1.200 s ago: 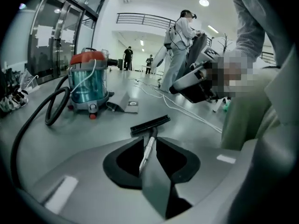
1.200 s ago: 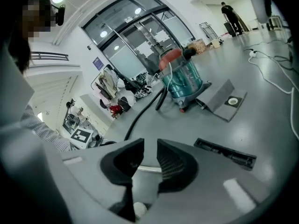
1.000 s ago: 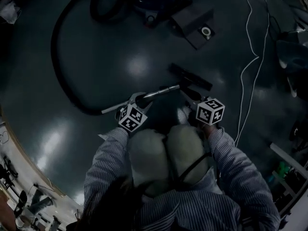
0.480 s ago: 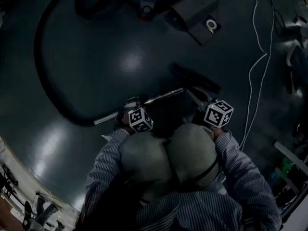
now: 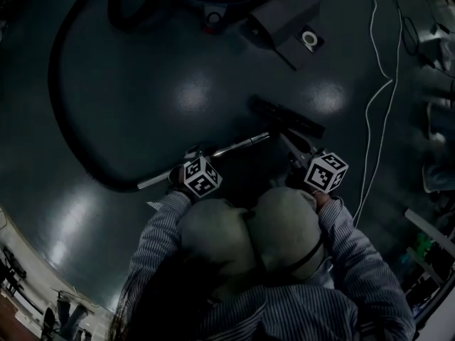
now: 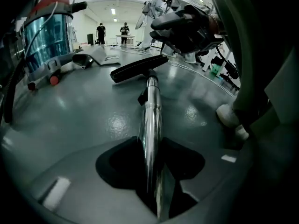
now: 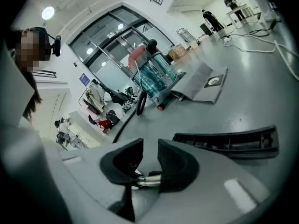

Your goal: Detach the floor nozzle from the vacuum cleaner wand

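Your left gripper is closing its jaws on the shiny chrome vacuum wand, which lies on the glossy grey floor, joined to the long black floor nozzle. Your right gripper sits near that nozzle, jaws parted and unclenched, a short chrome tube end low between them.

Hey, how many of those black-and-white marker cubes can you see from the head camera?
2. One marker cube sits over the wand's near end, at left; the other is at right, just below the floor nozzle. None appears hidden.
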